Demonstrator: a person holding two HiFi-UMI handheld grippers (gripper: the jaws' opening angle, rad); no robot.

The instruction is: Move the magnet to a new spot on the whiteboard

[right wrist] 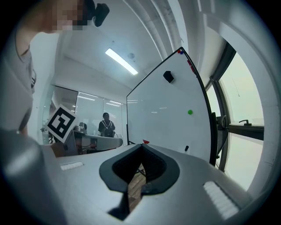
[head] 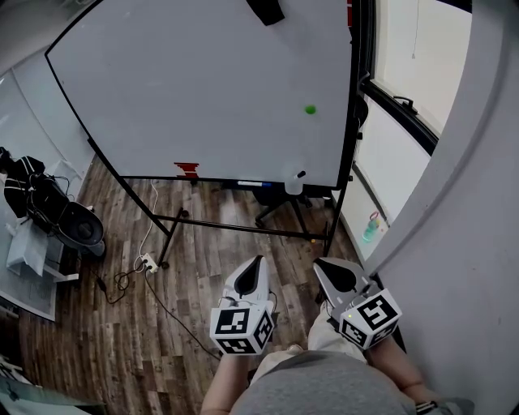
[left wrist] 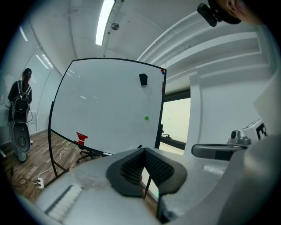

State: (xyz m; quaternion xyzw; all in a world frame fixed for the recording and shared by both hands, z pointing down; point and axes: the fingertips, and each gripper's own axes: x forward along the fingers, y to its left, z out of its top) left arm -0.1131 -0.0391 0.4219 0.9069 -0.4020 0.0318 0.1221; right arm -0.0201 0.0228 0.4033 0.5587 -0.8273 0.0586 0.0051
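Observation:
A small green magnet [head: 310,109] sticks to the right part of the whiteboard [head: 203,89], which stands on a black frame. The same magnet [left wrist: 146,117] shows in the left gripper view, and in the right gripper view the magnet [right wrist: 189,112] is far ahead. My left gripper [head: 258,261] and right gripper [head: 320,263] are held low, side by side, close to the person's body and well short of the board. The left gripper [left wrist: 145,151] has its jaws together with nothing in them. The right gripper [right wrist: 141,147] also looks shut and empty.
A black eraser [head: 266,10] sits near the board's top, a red object [head: 186,169] at its lower edge, a marker [head: 251,184] and white bottle [head: 295,181] on the tray. A window [head: 405,81] is right, a chair [head: 69,219] left. A power strip [head: 146,262] lies on the floor.

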